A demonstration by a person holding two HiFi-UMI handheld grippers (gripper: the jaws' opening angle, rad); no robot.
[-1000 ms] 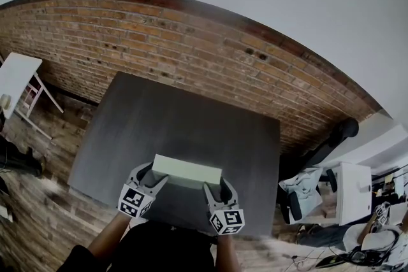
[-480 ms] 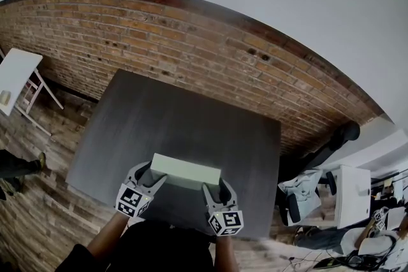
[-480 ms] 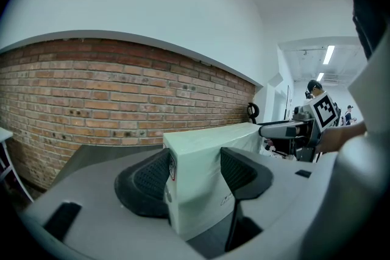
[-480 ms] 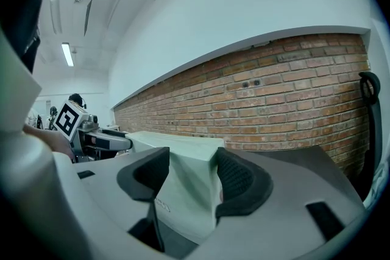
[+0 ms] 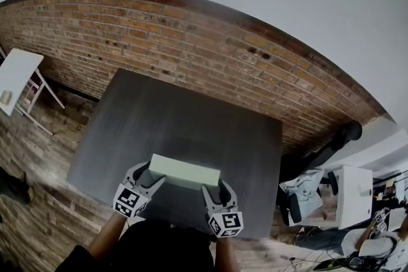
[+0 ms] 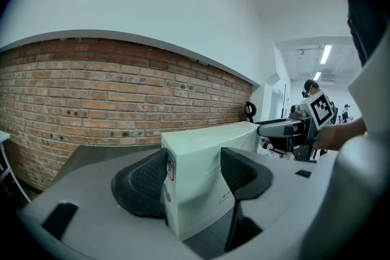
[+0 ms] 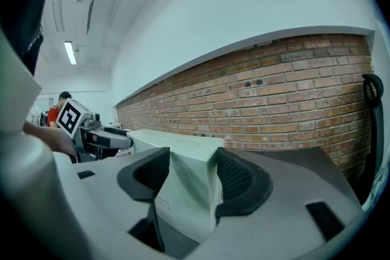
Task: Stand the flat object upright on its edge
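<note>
Surface (image 5: 191, 118): dark grey rectangular top, standing on plank floor (image 5: 38, 200).
Near edge: pale green box (image 5: 185, 172); contact uncertain.

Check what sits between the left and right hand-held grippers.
The pale green box fills the gap: left hand-held gripper clamps one end, right hand-held gripper the other. Head view shows it; each gripper view shows jaws on the box.

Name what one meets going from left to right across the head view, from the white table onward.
white table → left gripper, jaws on one end of the box → pale green box → right gripper, jaws on the other end
</note>
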